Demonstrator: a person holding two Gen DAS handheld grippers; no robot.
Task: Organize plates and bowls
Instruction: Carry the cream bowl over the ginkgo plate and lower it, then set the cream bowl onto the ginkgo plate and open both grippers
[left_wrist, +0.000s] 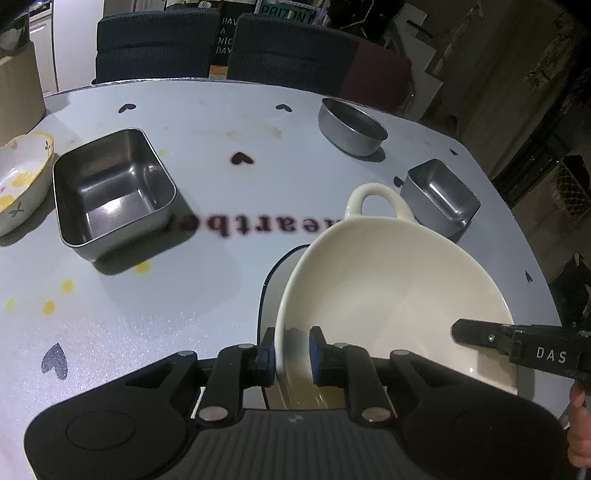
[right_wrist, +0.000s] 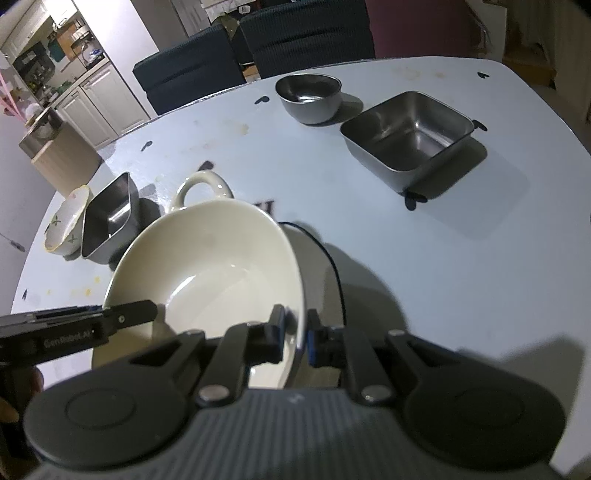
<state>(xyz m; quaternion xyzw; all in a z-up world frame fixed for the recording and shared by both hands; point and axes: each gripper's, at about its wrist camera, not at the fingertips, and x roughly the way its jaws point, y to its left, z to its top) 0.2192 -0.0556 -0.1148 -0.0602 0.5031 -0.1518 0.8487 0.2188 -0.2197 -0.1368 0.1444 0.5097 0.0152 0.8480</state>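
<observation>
Both claws pitch steeply down over the desk (left_wrist: 207, 122). The left claw (left_wrist: 291, 350) pinches the cream handled bowl (left_wrist: 399, 280) at its 7 o'clock rim; the right claw (right_wrist: 295, 332) pinches the rim at 5 o'clock. The bowl sits tilted over a dark-rimmed plate (left_wrist: 271, 295). Three square steel tins are visible, the largest (left_wrist: 110, 192) at 10 o'clock, plus one round steel bowl (left_wrist: 351, 127) and one floral bowl (left_wrist: 18, 181).

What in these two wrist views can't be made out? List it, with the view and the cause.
- Plate under the cream bowl: only a dark-rimmed sliver shows in either view; the bowl covers the rest.
- Tablecloth lettering, left view: blurred, and the bowl cuts it off.
- Bowl's near rim, right view: hidden behind the right gripper.
- Floral bowl, left view: cut by the frame edge.
</observation>
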